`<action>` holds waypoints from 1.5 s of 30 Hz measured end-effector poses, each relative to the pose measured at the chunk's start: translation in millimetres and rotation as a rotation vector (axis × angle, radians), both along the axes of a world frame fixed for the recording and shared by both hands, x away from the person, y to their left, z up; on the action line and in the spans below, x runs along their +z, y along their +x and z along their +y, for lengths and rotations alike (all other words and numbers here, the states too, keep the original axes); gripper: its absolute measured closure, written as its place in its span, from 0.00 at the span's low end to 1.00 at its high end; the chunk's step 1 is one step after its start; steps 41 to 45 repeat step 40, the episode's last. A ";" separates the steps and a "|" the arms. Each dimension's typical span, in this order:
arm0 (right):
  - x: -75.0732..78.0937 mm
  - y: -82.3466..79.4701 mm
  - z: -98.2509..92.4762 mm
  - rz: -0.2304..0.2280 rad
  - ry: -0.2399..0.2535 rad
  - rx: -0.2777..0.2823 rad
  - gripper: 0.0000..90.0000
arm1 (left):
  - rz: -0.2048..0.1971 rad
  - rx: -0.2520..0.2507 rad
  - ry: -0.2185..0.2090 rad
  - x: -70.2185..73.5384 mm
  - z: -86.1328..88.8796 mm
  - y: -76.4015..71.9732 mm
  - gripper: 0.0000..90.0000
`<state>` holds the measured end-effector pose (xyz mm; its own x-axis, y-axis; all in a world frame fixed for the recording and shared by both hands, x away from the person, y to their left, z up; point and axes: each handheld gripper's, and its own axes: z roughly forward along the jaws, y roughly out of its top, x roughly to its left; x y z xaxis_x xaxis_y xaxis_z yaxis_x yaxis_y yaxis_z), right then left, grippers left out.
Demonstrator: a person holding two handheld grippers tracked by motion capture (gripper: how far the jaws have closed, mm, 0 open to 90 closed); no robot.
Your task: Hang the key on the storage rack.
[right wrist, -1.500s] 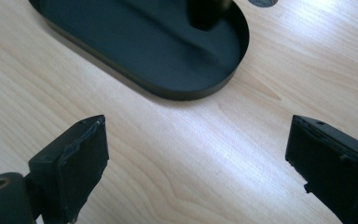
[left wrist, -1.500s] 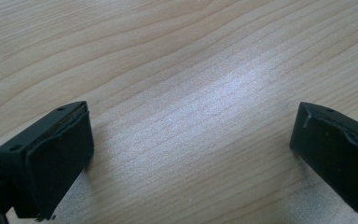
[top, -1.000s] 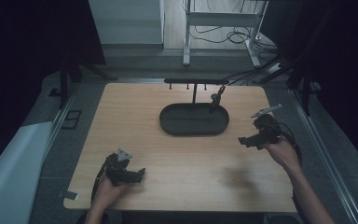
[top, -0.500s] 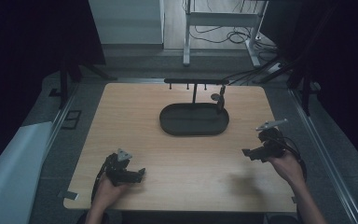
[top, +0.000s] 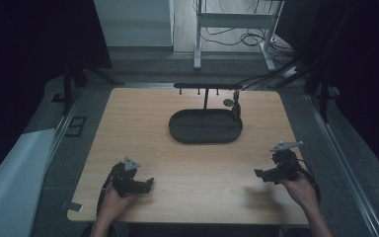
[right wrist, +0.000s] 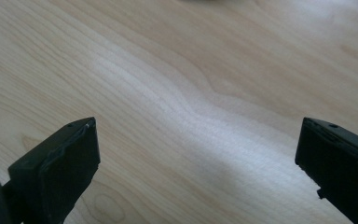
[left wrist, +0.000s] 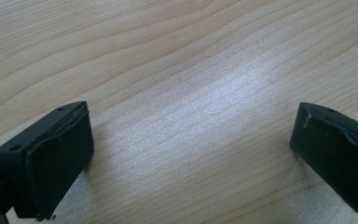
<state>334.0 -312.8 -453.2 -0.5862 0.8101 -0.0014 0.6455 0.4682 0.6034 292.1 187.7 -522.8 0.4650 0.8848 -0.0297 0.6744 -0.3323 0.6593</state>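
A black oval tray (top: 177,133) lies at the far middle of the wooden table (top: 138,123). Behind it stands a black T-shaped rack (top: 206,87) with small pegs, and a dark object (top: 235,105) hangs from its right end over the tray's edge. My left gripper (top: 149,184) rests low at the near left, open, with bare wood between its jaws (left wrist: 191,140). My right gripper (top: 257,174) sits at the near right, held in a hand, open over bare wood (right wrist: 196,140).
The table's near edge (top: 177,222) runs just behind both hands. A grey floor surrounds the table, with a white sheet (top: 5,182) at the left, a metal stand (top: 197,34) and cables at the back.
My right gripper has drawn back from beside the tray's right end to the near right of the table. The left gripper has stayed put.
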 end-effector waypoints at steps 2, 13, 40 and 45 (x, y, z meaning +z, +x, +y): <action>-5.0 -2.8 0.5 0.001 0.000 -0.001 0.00 | -0.001 0.002 -0.001 0.0 -0.1 0.0 0.00; -28.7 -16.4 4.0 -0.002 0.020 -0.013 0.00 | 0.000 0.003 -0.001 0.0 -0.2 -0.1 0.00; -61.6 -23.6 2.8 -0.044 0.036 0.010 0.00 | 0.002 0.006 0.001 0.1 -0.3 -0.5 0.00; -61.6 -23.6 2.8 -0.044 0.036 0.010 0.00 | 0.002 0.006 0.001 0.1 -0.3 -0.5 0.00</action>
